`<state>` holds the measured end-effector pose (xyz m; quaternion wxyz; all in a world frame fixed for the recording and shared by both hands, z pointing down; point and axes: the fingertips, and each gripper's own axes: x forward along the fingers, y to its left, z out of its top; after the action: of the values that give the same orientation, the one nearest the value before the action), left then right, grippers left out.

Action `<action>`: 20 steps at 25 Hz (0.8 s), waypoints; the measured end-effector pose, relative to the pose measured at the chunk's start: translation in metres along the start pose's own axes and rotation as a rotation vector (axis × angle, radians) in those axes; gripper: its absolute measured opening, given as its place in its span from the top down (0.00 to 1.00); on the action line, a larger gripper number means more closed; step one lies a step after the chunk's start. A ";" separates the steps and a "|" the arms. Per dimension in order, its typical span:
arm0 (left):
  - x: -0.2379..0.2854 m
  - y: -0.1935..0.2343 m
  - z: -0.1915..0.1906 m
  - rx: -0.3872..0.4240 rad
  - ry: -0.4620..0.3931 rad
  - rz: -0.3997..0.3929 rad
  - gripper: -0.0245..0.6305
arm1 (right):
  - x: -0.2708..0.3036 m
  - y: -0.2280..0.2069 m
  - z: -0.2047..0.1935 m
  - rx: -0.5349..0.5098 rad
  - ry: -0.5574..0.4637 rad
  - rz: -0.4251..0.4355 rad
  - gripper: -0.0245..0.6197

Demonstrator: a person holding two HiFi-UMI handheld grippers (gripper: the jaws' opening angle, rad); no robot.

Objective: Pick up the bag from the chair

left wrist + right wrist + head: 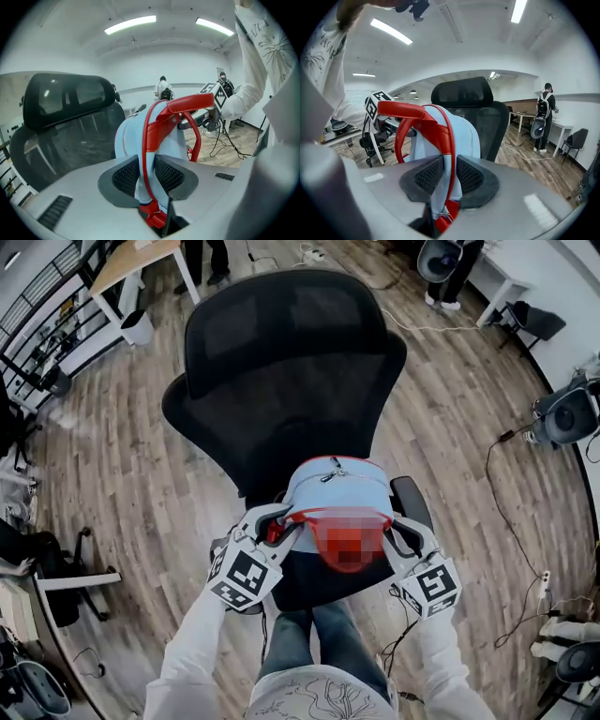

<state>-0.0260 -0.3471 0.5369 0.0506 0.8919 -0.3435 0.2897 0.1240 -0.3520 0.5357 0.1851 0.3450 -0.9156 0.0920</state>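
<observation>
Head view shows the light-blue bag (337, 495) over the front edge of the chair (281, 362) seat. The left gripper (281, 523) is clenched on its left side, pinching fabric and a red strap (149, 136). The right gripper (397, 527) grasps the right side the same way.

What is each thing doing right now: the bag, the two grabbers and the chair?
bag: upright, zip looks closed, gripped on both sides.
left gripper: shut on the bag.
right gripper: shut on the bag.
chair: upright, nobody sitting on it; cannot tell whether the bag rests on the seat.
</observation>
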 end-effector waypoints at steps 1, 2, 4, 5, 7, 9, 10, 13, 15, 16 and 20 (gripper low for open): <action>-0.008 0.001 0.010 0.004 -0.014 0.007 0.80 | -0.004 0.001 0.011 -0.008 -0.010 0.000 0.81; -0.015 0.003 0.019 0.007 -0.028 0.015 0.80 | -0.008 0.001 0.020 -0.014 -0.020 -0.001 0.81; -0.027 0.006 0.038 0.013 -0.059 0.037 0.80 | -0.015 -0.001 0.041 -0.027 -0.048 -0.007 0.81; -0.032 0.008 0.047 0.015 -0.074 0.049 0.80 | -0.018 -0.002 0.051 -0.035 -0.062 -0.011 0.81; -0.043 0.011 0.063 0.018 -0.102 0.070 0.80 | -0.025 -0.002 0.071 -0.056 -0.085 -0.018 0.81; -0.055 0.014 0.076 0.019 -0.123 0.087 0.80 | -0.031 0.002 0.089 -0.085 -0.102 -0.019 0.81; -0.061 0.016 0.082 0.018 -0.132 0.095 0.80 | -0.034 0.004 0.097 -0.096 -0.111 -0.020 0.81; -0.075 0.020 0.102 0.029 -0.159 0.123 0.80 | -0.043 0.005 0.119 -0.103 -0.148 -0.030 0.81; -0.084 0.020 0.114 0.042 -0.175 0.137 0.80 | -0.049 0.006 0.131 -0.107 -0.173 -0.035 0.81; -0.089 0.019 0.118 0.047 -0.182 0.143 0.80 | -0.053 0.006 0.136 -0.109 -0.183 -0.035 0.81; -0.104 0.017 0.137 0.062 -0.205 0.173 0.80 | -0.064 0.009 0.159 -0.127 -0.220 -0.029 0.81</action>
<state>-0.0330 -0.3394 0.3641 -0.0372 0.8850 -0.4134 0.2109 0.1186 -0.3543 0.3645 0.1063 0.3539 -0.9292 -0.0075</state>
